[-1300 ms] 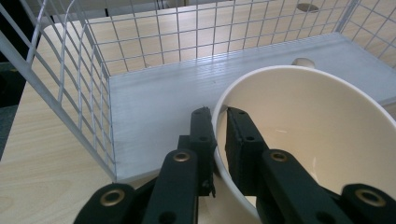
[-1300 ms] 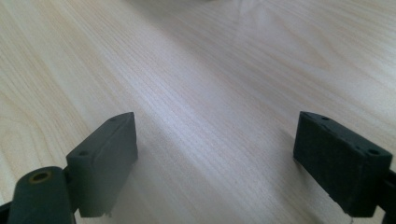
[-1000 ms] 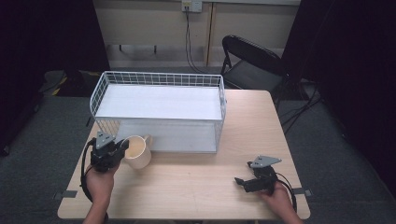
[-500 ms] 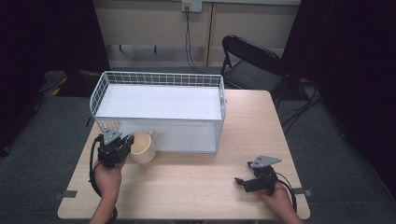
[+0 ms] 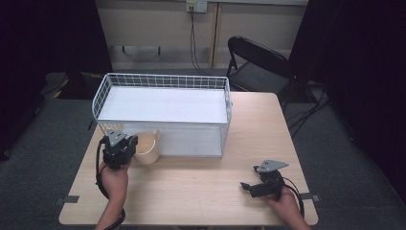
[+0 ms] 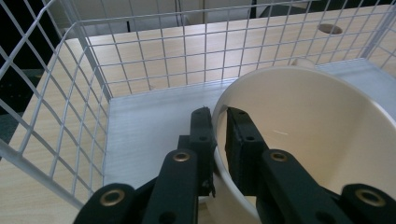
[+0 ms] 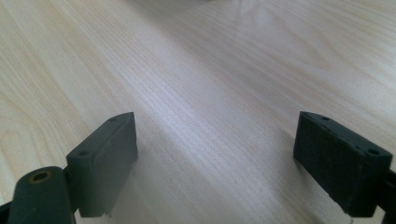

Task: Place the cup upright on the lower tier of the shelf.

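Left gripper (image 6: 215, 135) pinches the rim of the cream cup (image 5: 146, 147) beside the wire basket (image 5: 163, 82), right gripper (image 7: 217, 163) resting wide open and empty, and that thin grip may let the cup swing or snag the wire.

In your left gripper view, the cup (image 6: 317, 140) runs off the right and bottom edges. Your left claw (image 5: 128, 142) hides part of its rim.

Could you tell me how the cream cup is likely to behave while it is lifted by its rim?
The cup looks rigid, so its wall probably won't flex. The left gripper pinches one rim edge only, so it may tilt. Its smooth surface could slip.
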### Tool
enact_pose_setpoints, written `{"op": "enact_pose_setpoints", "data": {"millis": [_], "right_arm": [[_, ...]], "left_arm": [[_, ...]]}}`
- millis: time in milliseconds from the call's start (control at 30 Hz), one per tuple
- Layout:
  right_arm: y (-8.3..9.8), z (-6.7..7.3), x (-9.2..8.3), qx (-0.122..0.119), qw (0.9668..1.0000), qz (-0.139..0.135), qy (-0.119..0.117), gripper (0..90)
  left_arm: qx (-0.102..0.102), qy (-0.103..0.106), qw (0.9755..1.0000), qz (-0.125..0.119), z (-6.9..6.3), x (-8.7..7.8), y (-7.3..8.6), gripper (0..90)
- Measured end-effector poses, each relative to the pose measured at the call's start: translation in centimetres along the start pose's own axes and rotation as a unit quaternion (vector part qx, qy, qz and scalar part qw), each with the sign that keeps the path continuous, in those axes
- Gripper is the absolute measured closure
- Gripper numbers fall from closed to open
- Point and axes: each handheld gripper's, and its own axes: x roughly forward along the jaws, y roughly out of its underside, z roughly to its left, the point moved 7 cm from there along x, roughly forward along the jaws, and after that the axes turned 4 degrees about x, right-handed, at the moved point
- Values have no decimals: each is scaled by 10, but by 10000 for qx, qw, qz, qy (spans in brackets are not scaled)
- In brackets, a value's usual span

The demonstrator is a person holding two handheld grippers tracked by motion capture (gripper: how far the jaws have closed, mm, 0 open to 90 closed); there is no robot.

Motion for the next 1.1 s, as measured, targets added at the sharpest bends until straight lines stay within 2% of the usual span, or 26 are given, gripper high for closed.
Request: {"op": "enact_pose_setpoints", "data": {"millis": [433, 533, 1100], "right_arm": [[0, 0, 0, -5, 10000, -2, 0, 129], [0, 0, 0, -2, 10000, -2, 0, 130], [0, 0, 0, -3, 10000, -1, 1, 129]], "left_arm": [[80, -217, 9997, -41, -2, 12, -6, 816], [39, -250, 9997, -60, -3, 15, -8, 816], [-44, -297, 9995, -2, -10, 29, -9, 812]]}}
